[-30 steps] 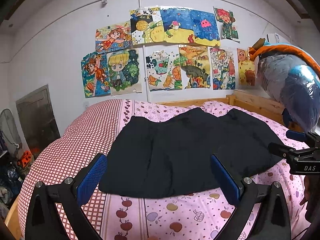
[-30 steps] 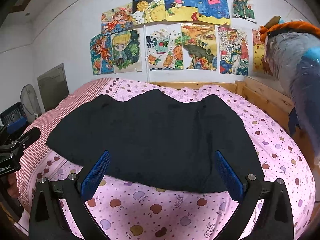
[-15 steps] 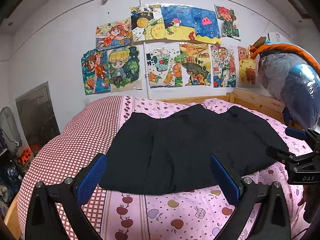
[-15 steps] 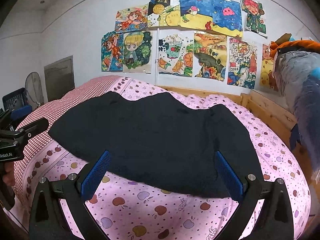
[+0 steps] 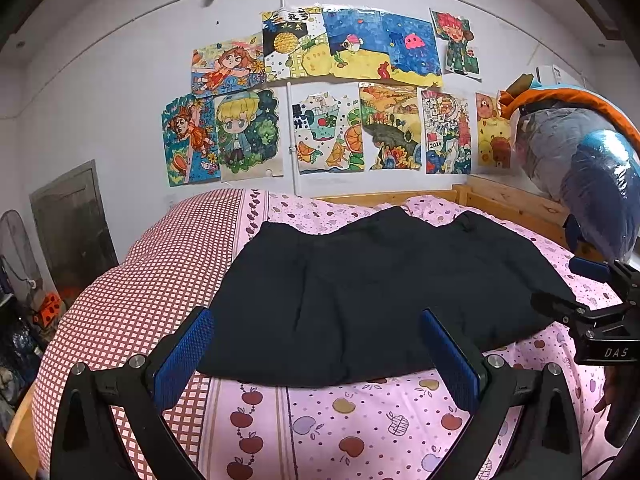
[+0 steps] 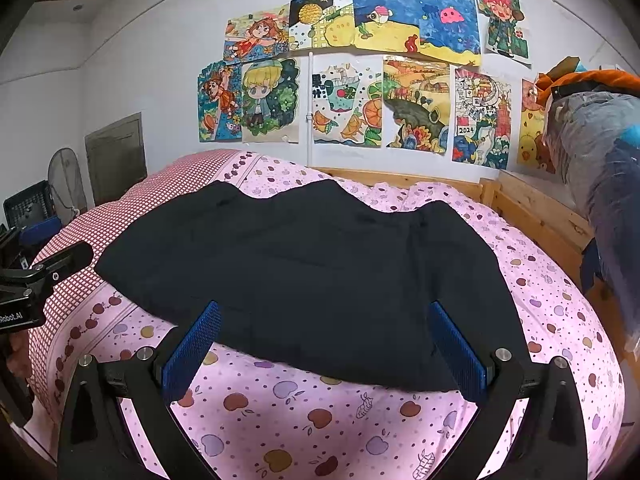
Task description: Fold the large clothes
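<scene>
White plaster wall, surface-mounted conduit running across it, hung with a patchwork of hand-coloured children's drawings; one sheet carries the legible date "2024".

Bed: pine-plank frame at the far edge; cotton bedsheet in pink with a printed apple motif, changing to a red-and-white check panel on the left gripper's outer side.

Garment: large black garment, matte woven fabric, spread flat on the bedsheet directly ahead of both tools, far edge scalloped into three soft peaks, a few lengthwise creases, near hem lying just beyond the fingertips. Not touched by either tool.

Left gripper: black plastic body, two fingers faced with blue ribbed pads, spread wide, nothing between them, held above the near hem. Lettering "Robot.AI" readable on its side in the right wrist view.

Right gripper: same build, blue textured pads spread wide, nothing held, above the garment's near edge. Seen from the left wrist view, its body bears "DAS".

Beyond the right gripper's outer side: bulky clear plastic-wrapped bundle of grey, blue and orange fabric, glossy and crinkled. Past the left gripper's outer side: grey panel leaning on the wall, standing fan, black crate.
</scene>
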`<move>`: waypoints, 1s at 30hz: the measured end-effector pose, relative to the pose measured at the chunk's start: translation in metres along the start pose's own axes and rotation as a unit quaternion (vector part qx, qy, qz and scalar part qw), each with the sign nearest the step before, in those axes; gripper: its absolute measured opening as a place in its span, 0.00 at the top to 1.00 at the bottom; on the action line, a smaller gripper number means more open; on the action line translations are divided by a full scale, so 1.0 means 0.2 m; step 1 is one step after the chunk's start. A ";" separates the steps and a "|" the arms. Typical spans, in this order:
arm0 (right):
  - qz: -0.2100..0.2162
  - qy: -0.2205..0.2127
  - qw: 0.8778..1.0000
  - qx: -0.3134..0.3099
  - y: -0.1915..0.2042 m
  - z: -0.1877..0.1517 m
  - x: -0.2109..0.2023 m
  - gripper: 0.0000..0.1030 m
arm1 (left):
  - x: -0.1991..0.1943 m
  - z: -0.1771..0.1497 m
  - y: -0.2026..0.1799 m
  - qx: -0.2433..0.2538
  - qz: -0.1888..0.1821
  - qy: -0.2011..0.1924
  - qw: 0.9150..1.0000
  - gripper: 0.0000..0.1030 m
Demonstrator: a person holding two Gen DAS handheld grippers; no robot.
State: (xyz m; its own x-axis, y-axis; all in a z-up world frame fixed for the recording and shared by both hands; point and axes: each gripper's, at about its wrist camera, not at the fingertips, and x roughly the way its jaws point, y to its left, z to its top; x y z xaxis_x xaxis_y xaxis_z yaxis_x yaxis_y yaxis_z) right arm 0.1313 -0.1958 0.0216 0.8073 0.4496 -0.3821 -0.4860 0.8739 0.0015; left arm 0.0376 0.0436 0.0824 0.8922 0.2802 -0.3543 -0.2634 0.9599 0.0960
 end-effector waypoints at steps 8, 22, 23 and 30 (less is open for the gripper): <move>0.001 0.002 1.000 0.001 0.00 0.00 0.00 0.02 | 0.00 0.00 -0.01 0.001 0.001 -0.001 1.000 0.00; 0.005 0.008 1.000 0.003 0.00 -0.01 0.01 0.02 | 0.00 -0.01 0.00 0.001 0.002 -0.001 1.000 0.00; 0.005 0.008 1.000 0.004 0.00 -0.01 0.02 0.02 | 0.00 -0.01 0.00 0.000 0.001 0.000 1.000 0.00; 0.006 0.014 1.000 0.008 0.00 -0.02 0.02 0.02 | 0.00 -0.01 0.00 0.000 0.000 0.001 1.000 0.00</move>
State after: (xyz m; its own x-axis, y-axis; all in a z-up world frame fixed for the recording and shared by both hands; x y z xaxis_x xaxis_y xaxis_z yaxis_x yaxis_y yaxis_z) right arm 0.1345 -0.1951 0.0168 0.7919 0.4552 -0.4071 -0.4898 0.8716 0.0218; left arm 0.0376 0.0432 0.0799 0.8915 0.2811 -0.3554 -0.2639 0.9597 0.0971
